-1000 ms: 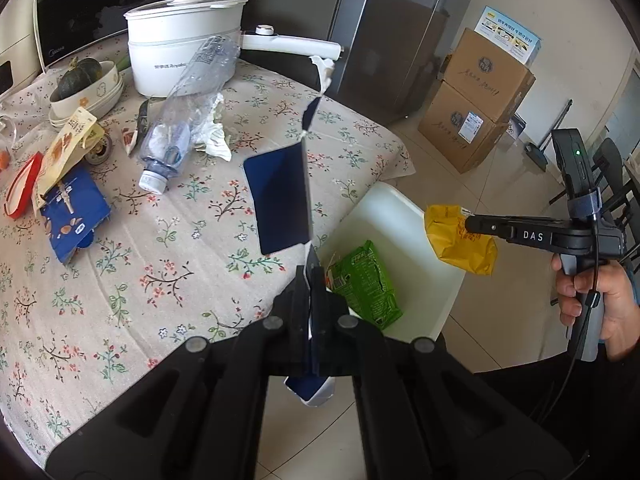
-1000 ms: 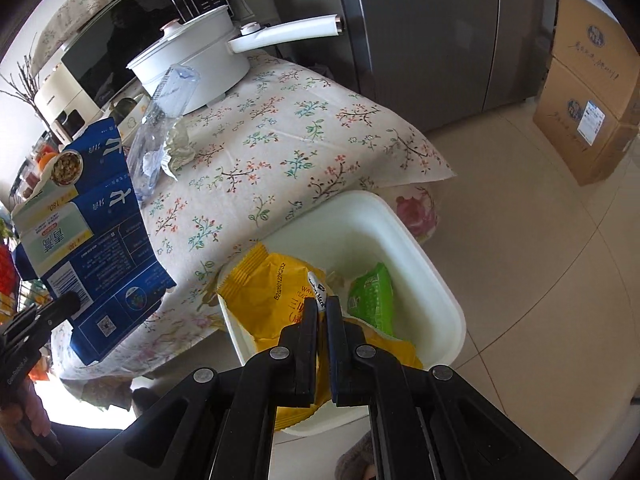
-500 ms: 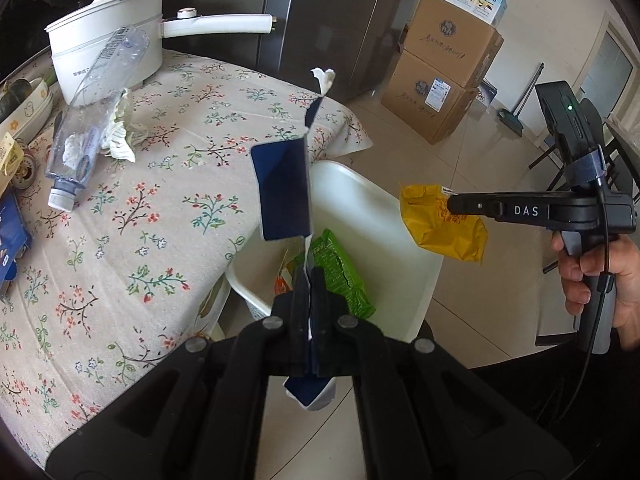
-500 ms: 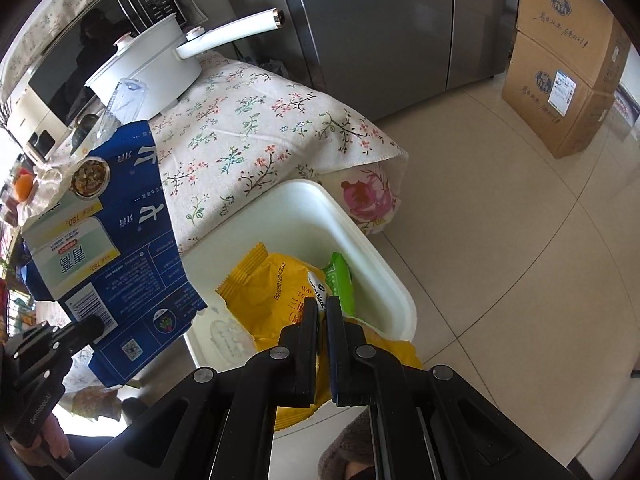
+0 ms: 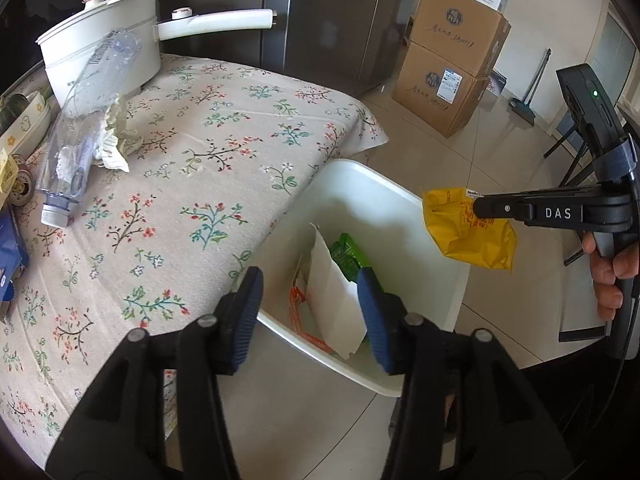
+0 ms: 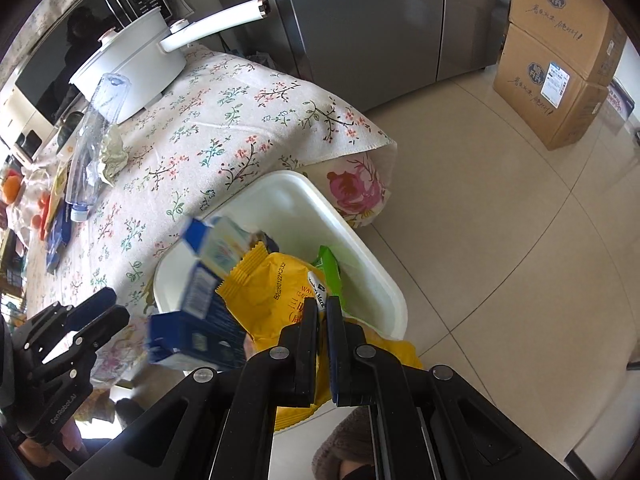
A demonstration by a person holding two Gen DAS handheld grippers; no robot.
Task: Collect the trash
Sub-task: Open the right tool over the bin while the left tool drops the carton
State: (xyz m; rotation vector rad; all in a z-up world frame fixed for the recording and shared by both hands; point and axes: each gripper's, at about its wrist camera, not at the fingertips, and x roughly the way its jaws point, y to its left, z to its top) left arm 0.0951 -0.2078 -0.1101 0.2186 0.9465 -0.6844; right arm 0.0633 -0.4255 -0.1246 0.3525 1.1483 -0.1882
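My left gripper [image 5: 310, 316] hangs over the white bin [image 5: 384, 208] beside the table, its jaws opening with nothing pressed between the pads. The blue-and-white carton [image 6: 200, 300] is loose and blurred, dropping into the bin [image 6: 384, 280]; in the left wrist view its pale side [image 5: 332, 300] shows inside the bin next to a green wrapper [image 5: 348, 252]. My right gripper [image 6: 322, 308] is shut on a yellow snack wrapper [image 6: 272, 284], held above the bin's far side. The left gripper [image 6: 114, 306] shows at lower left, apart from the carton.
On the flowered tablecloth [image 5: 200, 180] lie a crushed plastic bottle [image 5: 76, 152], a crumpled tissue [image 5: 116, 140], a white pot [image 5: 100, 52] and a blue packet [image 5: 10, 256] at the left edge. Stacked cardboard boxes [image 5: 452, 60] and a grey fridge [image 5: 332, 20] stand behind on the tiled floor.
My left gripper has opened and let go of the blue carton, which has fallen from between its fingers into the bin. The right gripper still grips the yellow wrapper over the bin.
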